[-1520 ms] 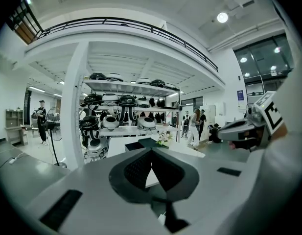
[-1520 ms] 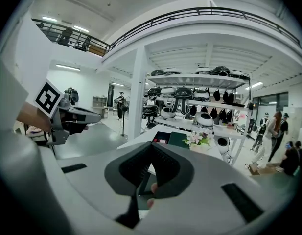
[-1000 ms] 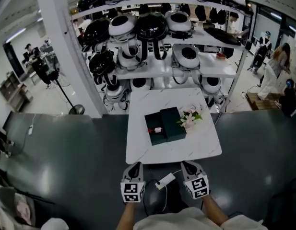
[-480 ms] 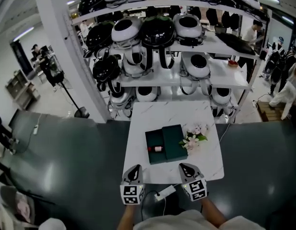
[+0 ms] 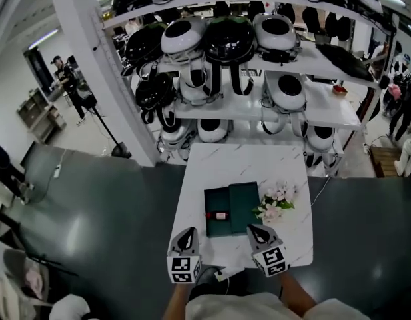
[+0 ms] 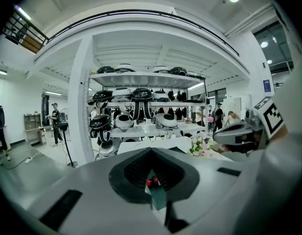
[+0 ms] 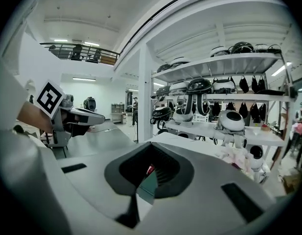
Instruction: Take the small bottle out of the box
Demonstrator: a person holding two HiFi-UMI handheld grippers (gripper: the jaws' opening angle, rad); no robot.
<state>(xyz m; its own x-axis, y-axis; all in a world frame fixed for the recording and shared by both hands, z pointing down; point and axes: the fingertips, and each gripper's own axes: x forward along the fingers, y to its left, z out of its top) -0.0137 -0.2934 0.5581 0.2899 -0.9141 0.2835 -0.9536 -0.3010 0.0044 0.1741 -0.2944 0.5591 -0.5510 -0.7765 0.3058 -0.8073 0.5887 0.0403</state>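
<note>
A dark green box [image 5: 240, 202] lies open on the white table [image 5: 238, 165], and the small bottle [image 5: 220, 215] with a red band rests in its left half. My left gripper [image 5: 187, 236] is shut and hovers at the table's near edge, left of the box. My right gripper [image 5: 258, 233] is shut and sits just off the box's near right corner. Through the shut jaws in the left gripper view I see the bottle [image 6: 151, 182] and the box [image 6: 158, 198]. The right gripper view shows a bit of red bottle [image 7: 150, 169] and the box [image 7: 150, 185].
A bunch of pale flowers [image 5: 277, 202] lies right of the box. Behind the table stands a white shelf rack [image 5: 258, 102] full of helmets. A white power strip [image 5: 222, 273] lies on the floor by the near table edge. People stand far off at both sides.
Both grippers have moved forward from the floor side of the table to its near edge, closer to the box. The box, bottle and flowers have stayed in place.
</note>
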